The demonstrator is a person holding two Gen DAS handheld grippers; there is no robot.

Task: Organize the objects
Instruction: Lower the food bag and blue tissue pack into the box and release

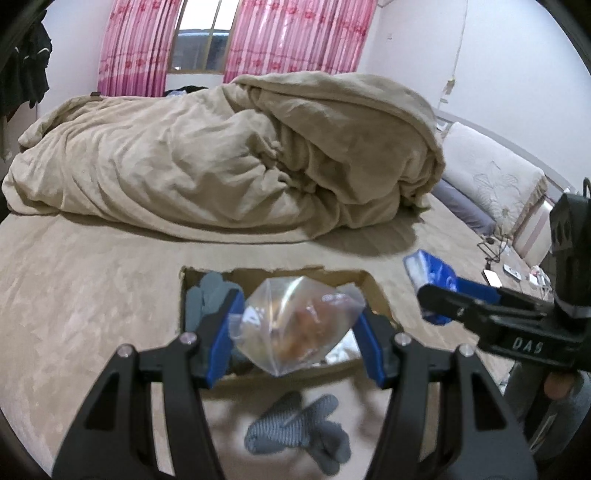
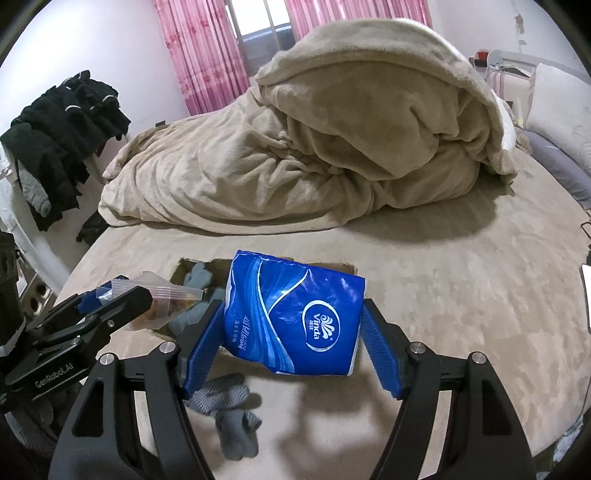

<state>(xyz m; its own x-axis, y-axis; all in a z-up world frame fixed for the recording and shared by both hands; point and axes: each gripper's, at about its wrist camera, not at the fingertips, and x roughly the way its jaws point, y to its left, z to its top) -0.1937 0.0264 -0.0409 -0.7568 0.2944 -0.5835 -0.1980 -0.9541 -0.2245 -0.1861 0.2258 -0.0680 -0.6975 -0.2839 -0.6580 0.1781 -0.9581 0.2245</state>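
My left gripper (image 1: 295,328) is shut on a clear zip bag (image 1: 295,325) with something orange-brown inside, held above an open cardboard box (image 1: 373,284) sunk in the bed cover. A grey glove (image 1: 207,295) lies in the box. Another grey glove (image 1: 299,428) lies on the bed in front of the box. My right gripper (image 2: 291,332) is shut on a blue Vinda tissue pack (image 2: 295,314), held above the box's right side (image 2: 332,266). The left gripper with its bag (image 2: 162,295) shows at the left of the right wrist view. The loose glove (image 2: 225,402) lies below.
A rumpled beige duvet (image 1: 221,155) fills the back of the bed. Pillows (image 1: 487,173) and small items with cables (image 1: 509,273) sit at the right. Dark clothes (image 2: 62,122) pile at the left. Pink curtains (image 1: 288,33) hang behind.
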